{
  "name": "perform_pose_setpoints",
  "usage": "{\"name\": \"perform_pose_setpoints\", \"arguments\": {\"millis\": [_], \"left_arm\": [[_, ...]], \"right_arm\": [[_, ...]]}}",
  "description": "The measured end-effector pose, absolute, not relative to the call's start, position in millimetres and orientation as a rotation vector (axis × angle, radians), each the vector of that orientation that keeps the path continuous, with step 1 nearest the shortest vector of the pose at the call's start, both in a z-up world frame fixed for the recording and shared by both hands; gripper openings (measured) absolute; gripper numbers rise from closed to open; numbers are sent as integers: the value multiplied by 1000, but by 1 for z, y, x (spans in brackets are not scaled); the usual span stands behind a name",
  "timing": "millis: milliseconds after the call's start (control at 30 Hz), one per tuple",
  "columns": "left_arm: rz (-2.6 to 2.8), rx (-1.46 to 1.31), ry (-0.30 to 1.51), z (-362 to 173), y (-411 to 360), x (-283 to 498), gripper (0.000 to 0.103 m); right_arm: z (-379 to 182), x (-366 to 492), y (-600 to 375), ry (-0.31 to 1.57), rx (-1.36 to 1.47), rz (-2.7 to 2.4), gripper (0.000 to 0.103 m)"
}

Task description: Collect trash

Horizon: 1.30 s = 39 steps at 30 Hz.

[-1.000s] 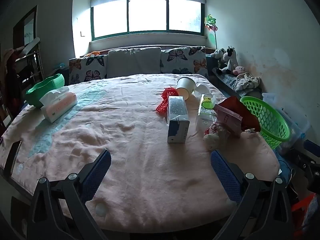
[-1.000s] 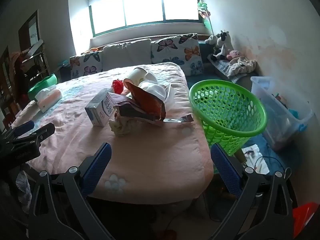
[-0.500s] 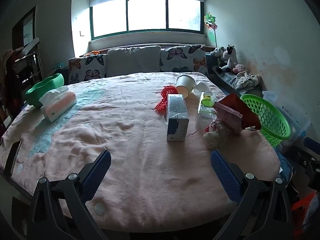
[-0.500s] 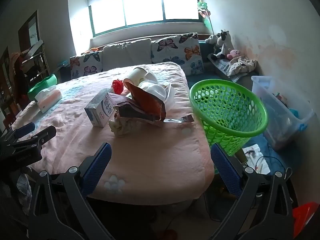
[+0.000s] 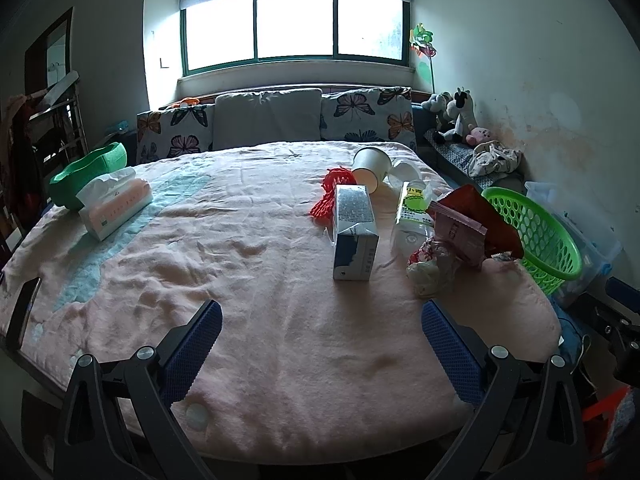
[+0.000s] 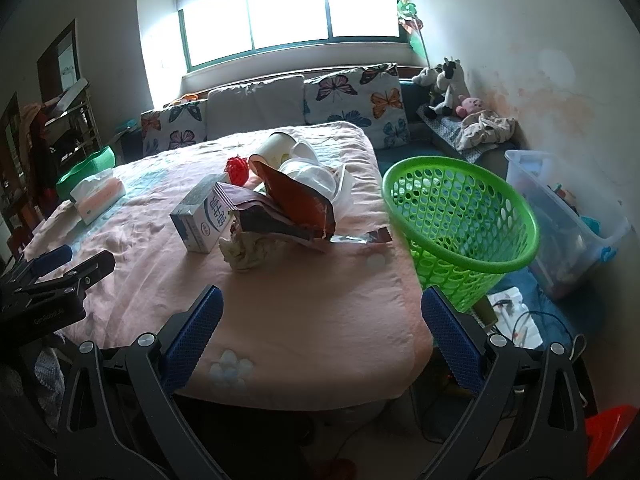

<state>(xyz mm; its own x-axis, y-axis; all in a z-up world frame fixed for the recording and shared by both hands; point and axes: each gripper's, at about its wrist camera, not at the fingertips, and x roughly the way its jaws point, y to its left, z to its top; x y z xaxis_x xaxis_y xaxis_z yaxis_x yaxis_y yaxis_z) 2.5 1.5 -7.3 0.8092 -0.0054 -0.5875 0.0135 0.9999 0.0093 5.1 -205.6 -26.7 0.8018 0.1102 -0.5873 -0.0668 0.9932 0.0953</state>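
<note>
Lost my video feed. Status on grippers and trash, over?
Left gripper and right gripper open, empty. Trash pile, blue-white carton and red foil wrapper, untouched on pink bedspread. Green mesh basket beside, path clear.

Milk carton (image 6: pixel 202 220): large blue Chinese characters on its white side panel, too blurred to read. Left gripper (image 6: pixel 52 276): faint lettering on its black body, likewise illegible. Bottle (image 5: pixel 412 210): green label, print unreadable.
</note>
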Motion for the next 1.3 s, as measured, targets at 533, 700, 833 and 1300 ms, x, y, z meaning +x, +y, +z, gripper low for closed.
{"name": "perform_pose_setpoints", "arguments": {"millis": [533, 700, 833, 1300], "left_arm": [[-13, 8, 642, -14, 0, 3, 97], [-12, 6, 644, -15, 0, 3, 97], [-11, 6, 646, -15, 0, 3, 97], [-11, 3, 649, -14, 0, 4, 97]], "right_arm": [[-29, 6, -207, 641, 75, 102, 98], [-30, 6, -206, 642, 72, 101, 98], [-29, 6, -206, 643, 74, 103, 98], [-30, 6, -205, 646, 71, 105, 98]]}}
